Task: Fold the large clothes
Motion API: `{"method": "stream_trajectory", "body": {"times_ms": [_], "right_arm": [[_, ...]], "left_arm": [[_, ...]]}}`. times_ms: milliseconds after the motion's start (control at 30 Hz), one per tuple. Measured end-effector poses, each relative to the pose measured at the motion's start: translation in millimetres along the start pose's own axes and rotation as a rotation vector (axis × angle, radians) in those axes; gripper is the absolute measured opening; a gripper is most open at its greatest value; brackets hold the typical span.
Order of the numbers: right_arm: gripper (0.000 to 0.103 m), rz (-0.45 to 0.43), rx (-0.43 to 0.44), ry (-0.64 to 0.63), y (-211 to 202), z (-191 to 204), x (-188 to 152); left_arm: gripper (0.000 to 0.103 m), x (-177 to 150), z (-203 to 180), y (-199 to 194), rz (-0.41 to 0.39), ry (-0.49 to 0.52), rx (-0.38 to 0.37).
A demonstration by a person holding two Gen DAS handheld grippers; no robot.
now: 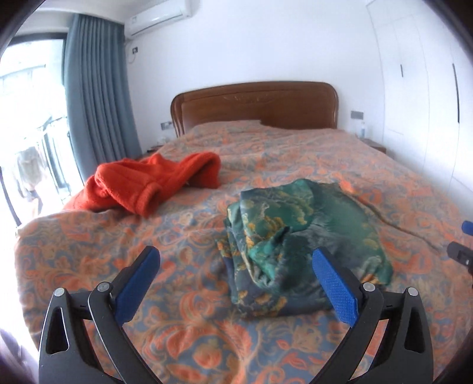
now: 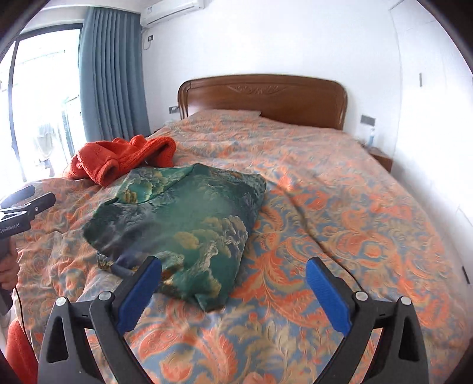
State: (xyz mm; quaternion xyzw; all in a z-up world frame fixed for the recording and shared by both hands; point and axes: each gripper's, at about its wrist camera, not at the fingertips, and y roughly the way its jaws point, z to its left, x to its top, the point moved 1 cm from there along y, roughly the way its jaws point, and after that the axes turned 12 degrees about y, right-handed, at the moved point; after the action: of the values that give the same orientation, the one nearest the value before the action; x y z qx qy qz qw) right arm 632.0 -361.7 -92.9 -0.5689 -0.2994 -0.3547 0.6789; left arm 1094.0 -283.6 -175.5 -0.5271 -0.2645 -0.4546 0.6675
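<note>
Green patterned garment (image 1: 298,236) is folded into a compact bundle, lying on the bed (image 1: 369,165) roughly mid-mattress, a bit toward the foot end. Top layer fairly flat in the right wrist view; in the left wrist view the near-left edge shows stacked layers and one small corner of fabric poking up. Dark blue lining or underlayer visible along the bottom edge of the stack.

Left gripper (image 1: 236,265): jaws spread wide, nothing between the pads, hovering over the bedspread just in front of the bundle. Its right finger overlaps the bundle's near edge in frame; can't tell if it touches. Released.

Right gripper (image 2: 233,276): jaws also spread wide, empty, above the bedspread at the bundle's near corner. Left finger overlaps the cloth edge in frame, contact unclear. Released.

From the right wrist view, the left gripper's body shows at the far left edge, held by a hand (image 2: 7,271), clear of the garment.

Orange fleece garment (image 1: 147,183) lies crumpled, unfolded, behind and left of the green bundle, close but apart from it, near the bed's left edge.

Bedspread is orange/blue paisley, wrinkled. Wooden headboard (image 2: 263,97) at the far end, blue-grey curtain (image 2: 112,76) and bright window left, air conditioner (image 1: 159,17) above, white wardrobe doors right.
</note>
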Motion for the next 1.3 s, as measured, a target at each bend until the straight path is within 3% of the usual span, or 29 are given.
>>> {"method": "stream_trajectory", "body": {"times_ms": [133, 400, 667, 867, 1100, 1300], "right_arm": [[0.1, -0.02, -0.018, 0.039, -37, 5, -12], [0.1, -0.081, -0.079, 0.057, -85, 15, -37], [0.1, -0.124, -0.158, 0.044, -127, 19, -69], [0.1, -0.113, -0.192, 0.003, -152, 25, -86], [0.1, -0.049, -0.192, 0.031, -157, 35, -89], [0.1, 0.0, -0.176, 0.023, -155, 43, -96]], "left_arm": [[0.103, -2, -21, -24, -0.043, 0.023, 0.037], [0.103, -15, -52, -70, -0.064, 0.083, -0.004], [0.103, -41, -61, -98, -0.008, -0.021, -0.103], [0.103, -50, -57, -117, 0.03, -0.062, -0.124], [0.103, -64, -56, -114, 0.119, -0.063, -0.081], [0.103, -70, -65, -120, 0.121, -0.032, -0.076]]}}
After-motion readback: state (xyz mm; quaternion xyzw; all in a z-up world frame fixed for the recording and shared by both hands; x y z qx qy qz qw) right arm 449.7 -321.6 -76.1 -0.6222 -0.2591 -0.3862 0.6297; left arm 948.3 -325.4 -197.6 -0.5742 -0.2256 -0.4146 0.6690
